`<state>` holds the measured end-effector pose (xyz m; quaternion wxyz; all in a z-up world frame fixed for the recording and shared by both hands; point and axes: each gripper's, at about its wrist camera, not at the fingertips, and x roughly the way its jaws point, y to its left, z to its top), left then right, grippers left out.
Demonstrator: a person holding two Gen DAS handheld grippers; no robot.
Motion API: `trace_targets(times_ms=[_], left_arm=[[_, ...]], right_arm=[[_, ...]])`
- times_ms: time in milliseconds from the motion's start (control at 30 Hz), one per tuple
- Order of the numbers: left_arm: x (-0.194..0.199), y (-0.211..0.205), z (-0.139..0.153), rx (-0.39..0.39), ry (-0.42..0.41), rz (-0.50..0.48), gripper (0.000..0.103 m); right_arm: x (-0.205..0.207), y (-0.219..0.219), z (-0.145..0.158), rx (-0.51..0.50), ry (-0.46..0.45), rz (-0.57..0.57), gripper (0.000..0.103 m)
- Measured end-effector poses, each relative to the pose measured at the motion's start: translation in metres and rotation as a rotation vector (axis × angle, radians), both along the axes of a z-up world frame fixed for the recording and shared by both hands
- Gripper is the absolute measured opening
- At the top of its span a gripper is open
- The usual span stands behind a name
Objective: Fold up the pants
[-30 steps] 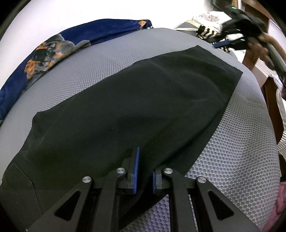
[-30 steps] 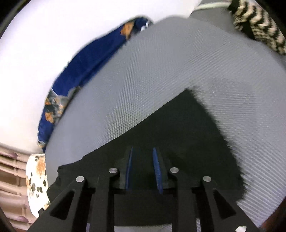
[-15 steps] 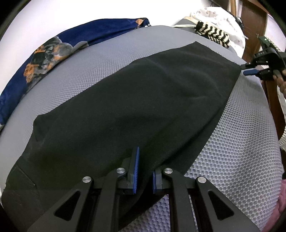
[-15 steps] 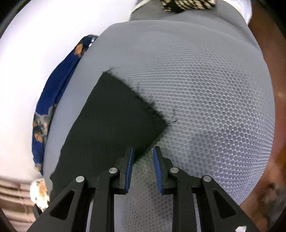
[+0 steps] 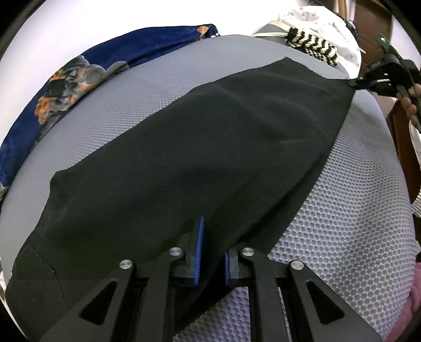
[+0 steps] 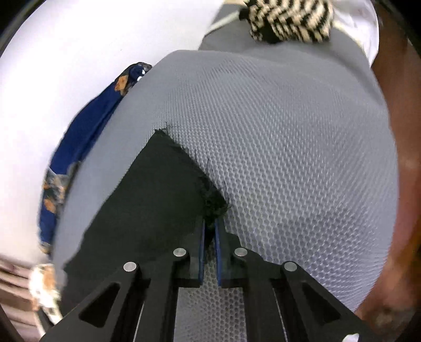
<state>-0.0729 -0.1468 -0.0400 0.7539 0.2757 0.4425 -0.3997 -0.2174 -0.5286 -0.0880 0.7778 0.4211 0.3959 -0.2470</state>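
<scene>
Black pants (image 5: 200, 147) lie flat across a grey mesh-patterned surface (image 5: 342, 223). My left gripper (image 5: 211, 252) holds the near edge of the pants, with fabric between its blue pads. My right gripper (image 6: 209, 231) is shut on the frayed hem corner of the pants (image 6: 158, 200). In the left wrist view the right gripper (image 5: 357, 84) shows at the far right corner of the pants, held by a hand.
A blue floral cloth (image 5: 79, 79) lies along the far left edge of the surface. A black-and-white striped knit (image 5: 313, 46) and white cloth (image 5: 329, 23) lie at the far end. Brown wooden furniture (image 6: 400, 105) stands to the right.
My right gripper moved onto the hem corner and closed on it. My left gripper stayed put on the near edge.
</scene>
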Motion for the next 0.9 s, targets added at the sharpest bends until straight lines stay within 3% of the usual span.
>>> trace_targets(times_ms=[167,233,367,467,533,600,700,767,900], left_arm=[[-0.01,0.003,-0.001,-0.003,-0.012,-0.047,0.012],[-0.011,0.004,-0.002,0.001,-0.014,-0.056,0.012],[-0.009,0.006,-0.001,-0.01,-0.001,-0.049,0.017],[-0.003,0.011,0.007,-0.041,0.084,-0.044,0.036],[0.0,0.02,0.022,-0.111,0.141,-0.039,0.058],[0.002,0.033,0.039,-0.204,0.15,-0.04,0.064],[0.012,0.04,0.048,-0.275,0.125,-0.008,0.067],[0.022,0.035,0.043,-0.261,0.111,0.032,0.067],[0.027,0.02,0.015,-0.21,0.159,0.05,0.066]], right_arm=[[0.011,0.007,-0.01,-0.091,0.133,0.004,0.005],[0.01,0.007,-0.019,-0.086,0.141,-0.012,0.005],[0.009,0.005,-0.018,-0.1,0.167,-0.014,0.018],[0.008,0.006,-0.009,-0.121,0.193,-0.002,0.023],[0.004,0.009,0.007,-0.176,0.19,-0.019,0.023],[0.006,0.014,0.021,-0.245,0.189,-0.026,0.023],[0.021,0.029,0.04,-0.292,0.142,0.035,0.023],[0.04,0.045,0.043,-0.275,0.113,0.112,0.023],[0.075,0.082,0.034,-0.206,0.07,0.257,0.023]])
